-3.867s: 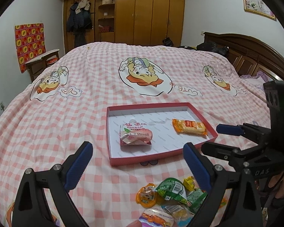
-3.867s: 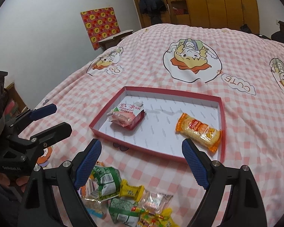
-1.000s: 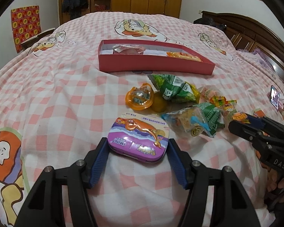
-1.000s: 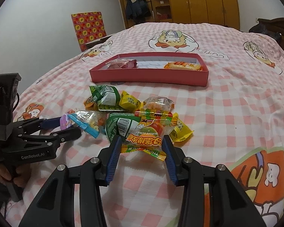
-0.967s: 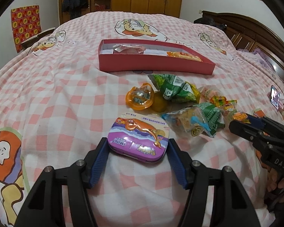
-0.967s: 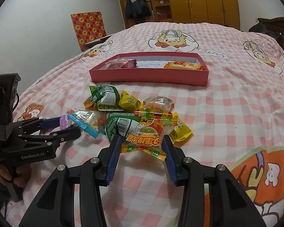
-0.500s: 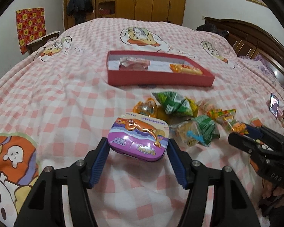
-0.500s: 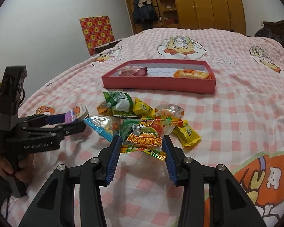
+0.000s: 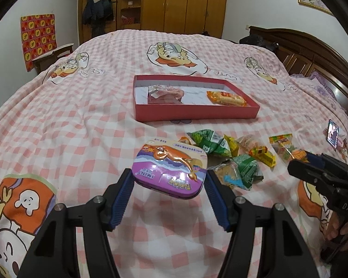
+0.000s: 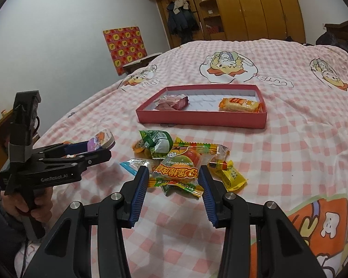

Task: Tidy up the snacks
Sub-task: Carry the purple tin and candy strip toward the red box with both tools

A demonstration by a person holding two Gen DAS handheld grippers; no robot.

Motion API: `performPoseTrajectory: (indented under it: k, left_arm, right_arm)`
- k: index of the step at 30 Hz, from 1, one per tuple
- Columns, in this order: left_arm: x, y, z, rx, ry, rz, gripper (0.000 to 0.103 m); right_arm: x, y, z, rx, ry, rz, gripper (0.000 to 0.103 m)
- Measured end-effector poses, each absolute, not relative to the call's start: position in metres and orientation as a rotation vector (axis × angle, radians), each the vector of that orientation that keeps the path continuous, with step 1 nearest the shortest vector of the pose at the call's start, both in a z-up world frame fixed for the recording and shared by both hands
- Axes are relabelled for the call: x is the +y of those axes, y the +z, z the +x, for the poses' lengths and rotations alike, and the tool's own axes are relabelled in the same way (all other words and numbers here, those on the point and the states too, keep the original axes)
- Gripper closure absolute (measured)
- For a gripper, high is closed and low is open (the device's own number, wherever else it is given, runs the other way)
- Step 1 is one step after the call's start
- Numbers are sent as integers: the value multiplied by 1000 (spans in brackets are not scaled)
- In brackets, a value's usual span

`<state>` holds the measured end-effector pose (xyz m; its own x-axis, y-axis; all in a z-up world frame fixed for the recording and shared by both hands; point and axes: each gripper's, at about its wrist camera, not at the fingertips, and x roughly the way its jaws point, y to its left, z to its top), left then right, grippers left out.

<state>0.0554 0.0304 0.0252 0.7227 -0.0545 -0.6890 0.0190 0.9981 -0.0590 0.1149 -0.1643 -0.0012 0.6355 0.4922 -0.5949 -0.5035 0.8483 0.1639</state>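
My left gripper [image 9: 168,183] is shut on a purple mint tin [image 9: 170,168] with an orange figure on its lid, held clear above the bedspread. My right gripper [image 10: 174,180] is shut on a burger gummy packet [image 10: 179,168], lifted over the snack pile [image 10: 155,147]. The red tray [image 9: 197,114] lies further back on the bed and holds a pink packet [image 9: 165,92] on its left and an orange wafer packet [image 9: 226,97] on its right. In the right wrist view the left gripper [image 10: 97,149] with the tin [image 10: 102,140] shows at the left.
Several loose snacks, green packets [image 9: 210,142] and yellow ones [image 10: 230,175], lie on the pink checked bedspread [image 9: 81,127] in front of the tray. A wooden headboard [image 9: 313,53] runs along the right, a wardrobe [image 9: 181,4] stands at the back. A phone [image 9: 333,134] lies at the right.
Both grippers have risen with their loads: the mint tin has left the bedspread and the gummy packet has come up off the pile. The tray now shows more from above.
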Motion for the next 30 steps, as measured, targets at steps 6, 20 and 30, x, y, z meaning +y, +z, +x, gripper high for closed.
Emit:
performPoseTrajectory:
  k: [6, 20, 30]
  left_arm:
    - [30, 32, 58, 750, -48, -48, 38]
    - [35, 48, 73, 717, -57, -63, 38]
    - [33, 50, 88, 710, -55, -54, 37]
  right_arm:
    - [-162, 7, 118, 666, 567, -39, 58]
    - [-151, 20, 141, 666, 587, -82, 58]
    - [-141, 28, 151, 648, 619, -64, 58]
